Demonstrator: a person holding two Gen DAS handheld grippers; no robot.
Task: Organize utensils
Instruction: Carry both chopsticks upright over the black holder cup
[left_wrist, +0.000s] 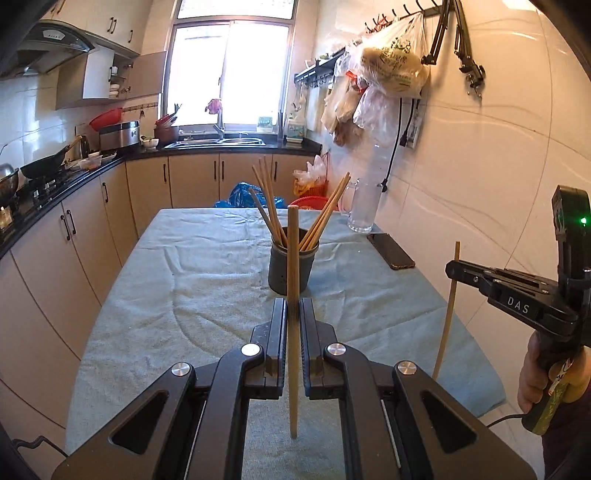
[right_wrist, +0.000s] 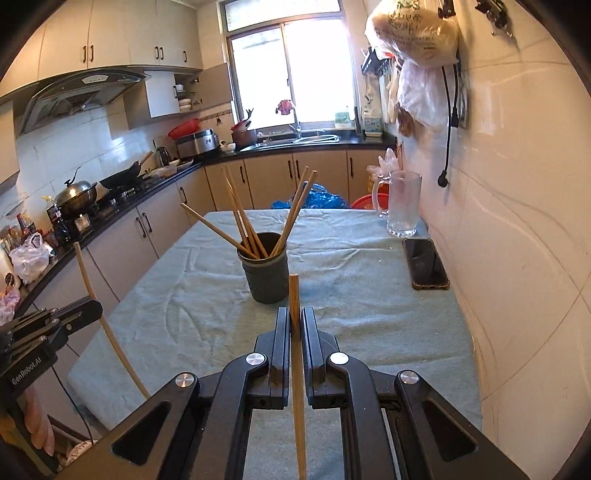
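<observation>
A dark grey holder cup (left_wrist: 288, 267) (right_wrist: 267, 277) stands mid-table with several wooden chopsticks (left_wrist: 271, 206) (right_wrist: 240, 218) leaning in it. My left gripper (left_wrist: 293, 308) is shut on one upright wooden chopstick (left_wrist: 292, 258), just in front of the cup. My right gripper (right_wrist: 295, 317) is shut on another upright chopstick (right_wrist: 294, 295), also short of the cup. In the left wrist view the right gripper (left_wrist: 452, 271) shows at the right with its chopstick (left_wrist: 448, 314). In the right wrist view the left gripper (right_wrist: 92, 308) shows at the left with its chopstick (right_wrist: 99, 314).
The table carries a pale blue-green towel (left_wrist: 203, 288) (right_wrist: 351, 288). A glass mug (left_wrist: 364, 206) (right_wrist: 402, 206) and a black phone (left_wrist: 390, 251) (right_wrist: 424, 262) lie at the far right by the tiled wall. Kitchen counter and stove (left_wrist: 44, 184) run along the left.
</observation>
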